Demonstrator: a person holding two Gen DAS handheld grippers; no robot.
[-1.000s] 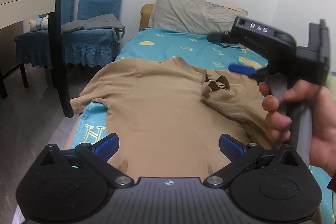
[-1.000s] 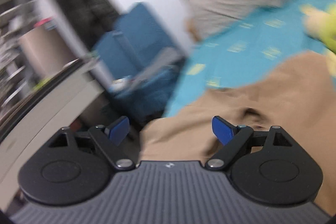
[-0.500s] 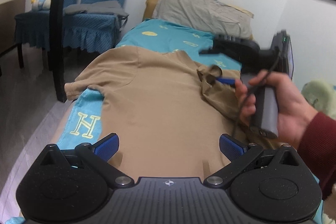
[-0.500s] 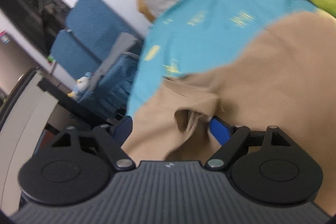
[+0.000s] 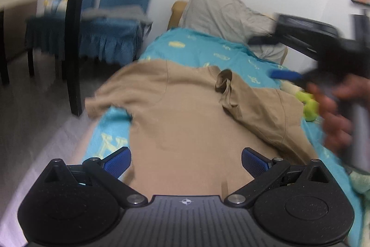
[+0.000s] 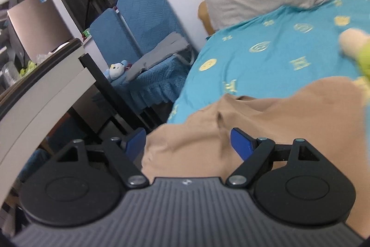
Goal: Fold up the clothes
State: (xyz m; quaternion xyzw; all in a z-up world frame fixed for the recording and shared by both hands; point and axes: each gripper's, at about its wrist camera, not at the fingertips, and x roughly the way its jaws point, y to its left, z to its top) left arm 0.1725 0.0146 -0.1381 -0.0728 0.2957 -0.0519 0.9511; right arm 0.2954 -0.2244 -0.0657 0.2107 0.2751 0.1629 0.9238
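At the far left a table (image 6: 46, 94) is crowding in, with a clear tub (image 6: 9, 73) of something green standing on it; I cannot make out what. Next along, blue chairs (image 5: 115, 6) are carrying a folded grey cloth (image 6: 159, 50) and a small plush toy (image 6: 115, 68) on their seats. I am holding my left gripper (image 5: 186, 160) low over the hem of the tan T-shirt (image 5: 185, 122), its blue pads spread wide and gripping nothing. The shirt is lying flat on the turquoise bedsheet (image 5: 208, 50), one sleeve hanging off the bed's left edge, the other sleeve turned in and bunching near the collar. A grey pillow (image 5: 222, 17) is sitting at the head of the bed. I am carrying my right gripper (image 6: 187, 142) over the shirt's upper part, fingers apart, empty. A green plush toy (image 5: 308, 103) is lying beside the shirt's right shoulder, just under my right hand (image 5: 335, 112).
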